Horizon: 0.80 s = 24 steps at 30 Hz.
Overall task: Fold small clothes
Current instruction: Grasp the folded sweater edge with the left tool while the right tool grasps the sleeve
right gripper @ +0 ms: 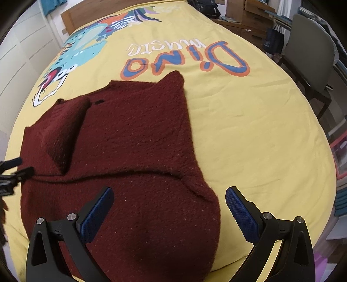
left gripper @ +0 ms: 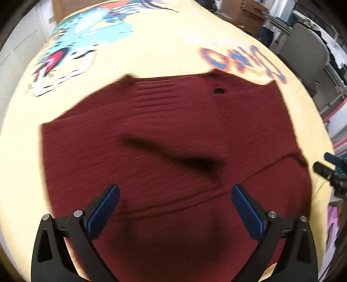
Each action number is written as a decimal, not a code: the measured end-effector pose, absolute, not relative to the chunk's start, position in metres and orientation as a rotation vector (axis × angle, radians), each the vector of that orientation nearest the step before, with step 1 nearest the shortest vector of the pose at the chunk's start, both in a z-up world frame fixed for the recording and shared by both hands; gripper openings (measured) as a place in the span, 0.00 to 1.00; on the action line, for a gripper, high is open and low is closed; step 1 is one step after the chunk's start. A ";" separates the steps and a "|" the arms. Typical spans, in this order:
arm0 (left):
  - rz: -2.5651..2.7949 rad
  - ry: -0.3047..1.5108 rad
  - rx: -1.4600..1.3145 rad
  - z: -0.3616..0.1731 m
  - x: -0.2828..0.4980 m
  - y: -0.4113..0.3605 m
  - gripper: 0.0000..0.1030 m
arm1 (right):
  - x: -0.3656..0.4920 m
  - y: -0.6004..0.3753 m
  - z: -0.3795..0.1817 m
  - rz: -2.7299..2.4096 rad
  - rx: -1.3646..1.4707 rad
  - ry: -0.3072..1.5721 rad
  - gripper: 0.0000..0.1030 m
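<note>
A dark red knitted sweater lies flat on the yellow bed cover; it also shows in the right wrist view, with a sleeve folded over its left part. My left gripper is open and empty, hovering above the sweater's near part. My right gripper is open and empty above the sweater's near right edge. The right gripper's tip shows at the right edge of the left wrist view. The left gripper's tip shows at the left edge of the right wrist view.
The yellow cover bears a dinosaur print and "Dino" lettering. A grey chair stands right of the bed. Wooden drawers are at the back right. A white wall runs along the left.
</note>
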<state>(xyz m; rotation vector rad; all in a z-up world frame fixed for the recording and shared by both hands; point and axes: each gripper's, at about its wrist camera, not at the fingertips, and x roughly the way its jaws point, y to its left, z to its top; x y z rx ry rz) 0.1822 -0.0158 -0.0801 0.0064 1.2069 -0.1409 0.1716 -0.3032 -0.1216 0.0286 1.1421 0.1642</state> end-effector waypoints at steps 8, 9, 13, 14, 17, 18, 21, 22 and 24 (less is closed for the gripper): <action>0.018 1.213 0.013 -0.081 0.144 0.079 0.99 | 0.171 -0.281 -0.122 0.201 0.000 1.150 1.00; 0.042 1.226 0.015 -0.085 0.139 0.088 0.99 | 0.171 -0.277 -0.123 0.207 -0.007 1.152 1.00; 0.108 1.248 0.012 -0.109 0.130 0.113 0.93 | 0.171 -0.267 -0.125 0.215 -0.025 1.160 1.00; 0.117 1.248 0.008 -0.113 0.129 0.116 0.89 | 0.171 -0.264 -0.125 0.215 -0.030 1.165 1.00; 0.115 1.249 -0.026 -0.126 0.134 0.123 0.66 | 0.172 -0.258 -0.126 0.213 -0.054 1.174 1.00; 0.112 1.247 -0.039 -0.128 0.135 0.125 0.64 | 0.172 -0.255 -0.125 0.213 -0.064 1.174 1.00; 0.082 1.227 -0.061 -0.131 0.140 0.125 0.64 | 0.174 -0.245 -0.122 0.220 -0.087 1.166 1.00; 0.068 1.220 -0.052 -0.131 0.141 0.123 0.64 | 0.176 -0.239 -0.119 0.227 -0.097 1.160 1.00; 0.044 1.214 -0.027 -0.130 0.141 0.120 0.61 | 0.180 -0.226 -0.116 0.242 -0.119 1.150 1.00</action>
